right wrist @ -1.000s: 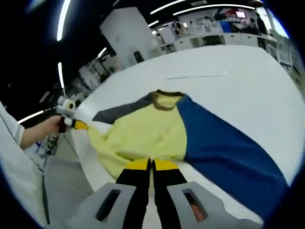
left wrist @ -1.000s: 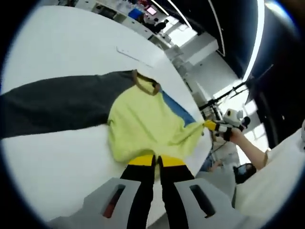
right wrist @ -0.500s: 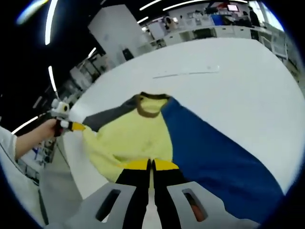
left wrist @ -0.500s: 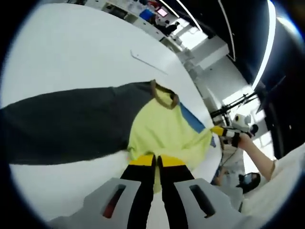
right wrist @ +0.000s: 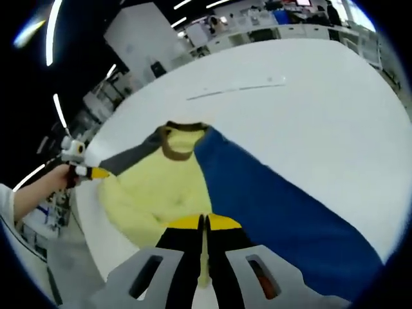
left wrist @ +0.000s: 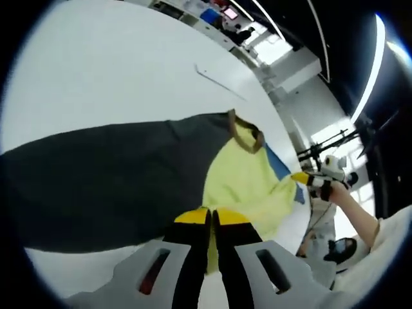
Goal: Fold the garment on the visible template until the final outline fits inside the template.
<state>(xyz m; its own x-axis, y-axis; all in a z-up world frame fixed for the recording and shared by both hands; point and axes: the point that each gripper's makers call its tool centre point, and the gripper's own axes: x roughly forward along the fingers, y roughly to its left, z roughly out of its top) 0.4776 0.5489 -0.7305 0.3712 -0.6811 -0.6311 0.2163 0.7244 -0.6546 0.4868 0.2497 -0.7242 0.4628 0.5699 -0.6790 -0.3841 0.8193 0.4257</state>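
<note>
On the white tabletop [left wrist: 96, 58] the garment [left wrist: 238, 174] was spread almost flat, neck away from the person: a yellow body with a brown collar [right wrist: 177, 138], a dark grey sleeve [left wrist: 96, 180] stretched out to one side and a blue sleeve [right wrist: 277, 206] to the other. Its hem was held at two points. The left gripper [left wrist: 210, 222] was seen with its jaws closed together on the yellow hem in the left gripper view, and the right gripper [right wrist: 205, 225] was likewise closed on the hem in the right gripper view. Each gripper was also caught in the other's view, at the garment's far hem corner, with a hand [left wrist: 341, 199] behind it. A thin pale line [right wrist: 235, 89] was visible on the tabletop beyond the collar; whether it belonged to the template could not be told, and no full outline was made out. The task was judged to be at an early stage: the garment was only being laid out, no fold had been made, both sleeves were fully extended, and all the folding was left to do.
</note>
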